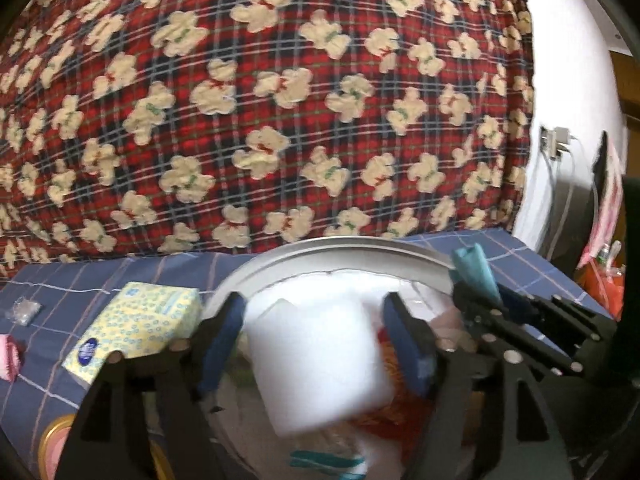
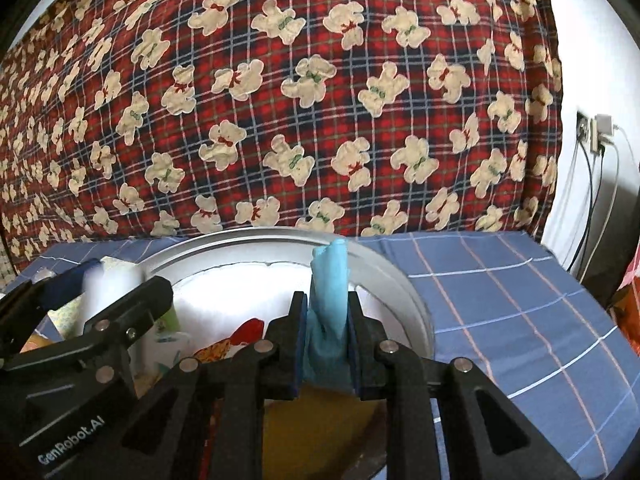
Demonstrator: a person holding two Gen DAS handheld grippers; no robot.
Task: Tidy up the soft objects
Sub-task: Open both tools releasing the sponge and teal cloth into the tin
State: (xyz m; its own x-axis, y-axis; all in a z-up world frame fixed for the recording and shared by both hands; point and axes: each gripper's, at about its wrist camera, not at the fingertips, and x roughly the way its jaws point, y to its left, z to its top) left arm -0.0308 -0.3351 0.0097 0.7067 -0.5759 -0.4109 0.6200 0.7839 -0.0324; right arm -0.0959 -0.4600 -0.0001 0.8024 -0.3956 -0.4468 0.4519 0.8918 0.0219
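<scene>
My left gripper (image 1: 316, 316) is open over the round white basin (image 1: 320, 246). A white foam block (image 1: 320, 364) sits between its blue pads without clear contact, blurred. My right gripper (image 2: 328, 312) is shut on a light blue cloth (image 2: 330, 280) and holds it upright over the basin (image 2: 384, 268). The same cloth (image 1: 476, 270) and right gripper (image 1: 520, 312) show at the right in the left wrist view. The left gripper (image 2: 80, 284) with the white block (image 2: 112, 284) shows at the left in the right wrist view. Red, orange and white soft items (image 2: 240, 336) lie in the basin.
A yellow tissue pack (image 1: 136, 328) lies left of the basin on the blue checked sheet (image 2: 520, 300). A pink item (image 1: 8, 356) and a small clear packet (image 1: 24, 310) lie further left. A red plaid bear-print quilt (image 1: 280, 100) rises behind. Wall socket and cables (image 2: 596, 132) are at the right.
</scene>
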